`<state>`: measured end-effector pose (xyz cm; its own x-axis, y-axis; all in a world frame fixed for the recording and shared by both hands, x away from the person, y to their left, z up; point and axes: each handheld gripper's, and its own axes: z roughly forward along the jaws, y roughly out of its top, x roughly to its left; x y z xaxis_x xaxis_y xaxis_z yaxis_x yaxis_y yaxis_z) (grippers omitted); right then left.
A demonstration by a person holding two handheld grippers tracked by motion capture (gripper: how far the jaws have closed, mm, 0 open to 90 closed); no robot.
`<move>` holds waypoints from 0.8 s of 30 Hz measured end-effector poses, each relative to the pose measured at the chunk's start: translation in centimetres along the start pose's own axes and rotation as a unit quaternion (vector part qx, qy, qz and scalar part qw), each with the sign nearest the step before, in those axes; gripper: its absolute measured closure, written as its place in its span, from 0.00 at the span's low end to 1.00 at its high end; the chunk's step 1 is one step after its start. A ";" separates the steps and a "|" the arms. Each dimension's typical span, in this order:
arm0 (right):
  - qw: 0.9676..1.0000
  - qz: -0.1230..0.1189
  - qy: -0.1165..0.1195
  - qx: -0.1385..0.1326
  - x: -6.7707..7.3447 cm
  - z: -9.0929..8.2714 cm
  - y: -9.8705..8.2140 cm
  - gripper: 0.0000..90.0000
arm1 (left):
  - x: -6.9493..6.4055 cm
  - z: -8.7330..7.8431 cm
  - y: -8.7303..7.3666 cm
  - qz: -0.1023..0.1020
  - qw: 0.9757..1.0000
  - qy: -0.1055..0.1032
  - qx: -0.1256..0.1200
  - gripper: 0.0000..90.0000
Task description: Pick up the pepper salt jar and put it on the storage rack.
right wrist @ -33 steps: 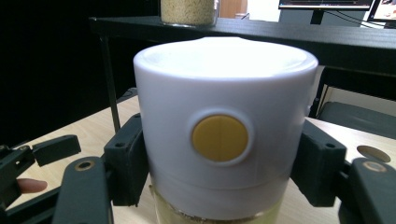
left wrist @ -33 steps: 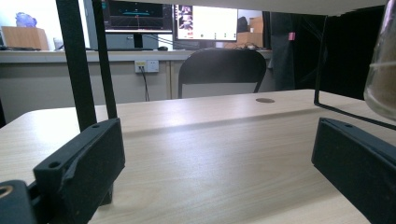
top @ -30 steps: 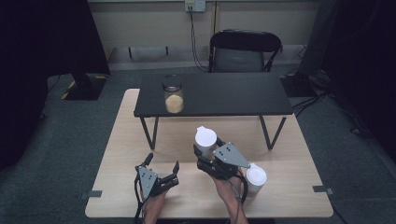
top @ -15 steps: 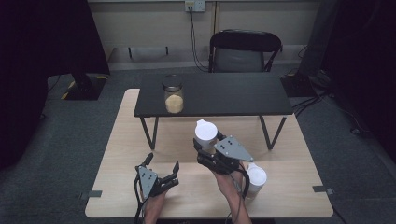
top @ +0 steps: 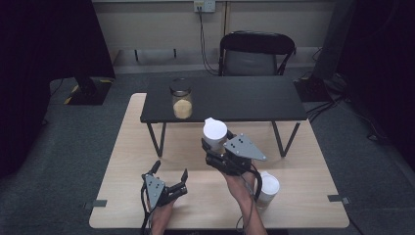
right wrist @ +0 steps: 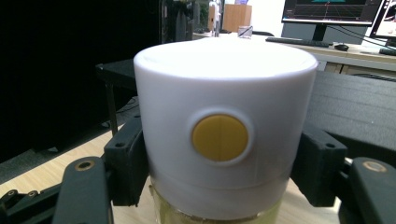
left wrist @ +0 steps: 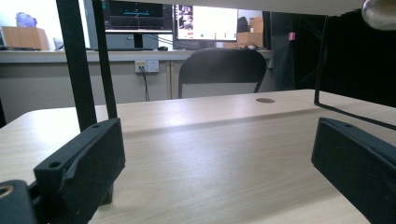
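Note:
My right gripper is shut on a container with a white lid and holds it upright above the wooden table. In the right gripper view, the lid has a round yellow spot on its side, and the black jaws of this gripper press on it from both sides; a yellowish body shows below the lid. My left gripper rests low at the table's near left. It is open, and the left gripper view shows nothing in the wide gap of this gripper.
A second white-lidded container stands on the wooden table beside the right forearm. A low black table stands on top at the back, bearing a glass jar with yellowish contents. A black chair stands behind.
My right gripper has lifted the white-lidded container higher, away from the second container. The left gripper has stayed in place.

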<state>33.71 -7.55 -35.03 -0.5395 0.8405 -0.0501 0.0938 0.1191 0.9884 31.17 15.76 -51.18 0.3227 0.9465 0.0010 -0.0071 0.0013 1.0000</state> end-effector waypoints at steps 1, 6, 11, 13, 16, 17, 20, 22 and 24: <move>1.000 0.001 0.000 0.000 0.0 0.0 0.1 0.34 | 0.0 0.0 0.0 0.000 1.000 0.000 0.000 0.02; 1.000 0.002 0.000 -0.004 -0.3 0.1 1.1 0.34 | 0.0 0.0 0.0 0.000 1.000 0.000 0.000 0.02; 1.000 0.003 0.000 -0.005 -0.4 0.4 2.3 0.34 | 0.0 0.0 0.0 0.000 1.000 0.000 0.000 0.02; 1.000 0.006 0.000 -0.003 -0.5 0.6 2.7 0.34 | 0.0 0.0 0.0 0.000 1.000 0.000 0.000 0.02; 1.000 0.011 0.002 -0.005 -0.6 0.8 3.4 0.34 | 0.0 0.0 0.0 0.000 1.000 0.000 0.000 0.02; 1.000 0.010 0.002 -0.006 -0.7 0.9 3.6 0.34 | 0.0 0.0 0.0 0.000 1.000 0.000 0.000 0.02; 1.000 0.007 0.003 -0.004 -0.8 1.1 4.1 0.34 | 0.0 0.0 0.0 0.000 1.000 0.000 0.000 0.02; 1.000 0.006 0.003 -0.002 -0.9 1.2 4.5 0.34 | 0.0 0.0 0.0 0.000 1.000 0.000 0.000 0.02; 1.000 0.007 0.002 -0.002 -1.0 1.3 4.9 0.34 | 0.0 0.0 0.0 0.000 1.000 0.000 0.000 0.03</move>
<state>35.84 -7.13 -30.35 -0.5416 0.8399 -0.0361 0.0973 0.1053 0.9897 31.17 15.76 -51.18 0.3220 0.9468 0.0013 -0.0069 0.0009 1.0000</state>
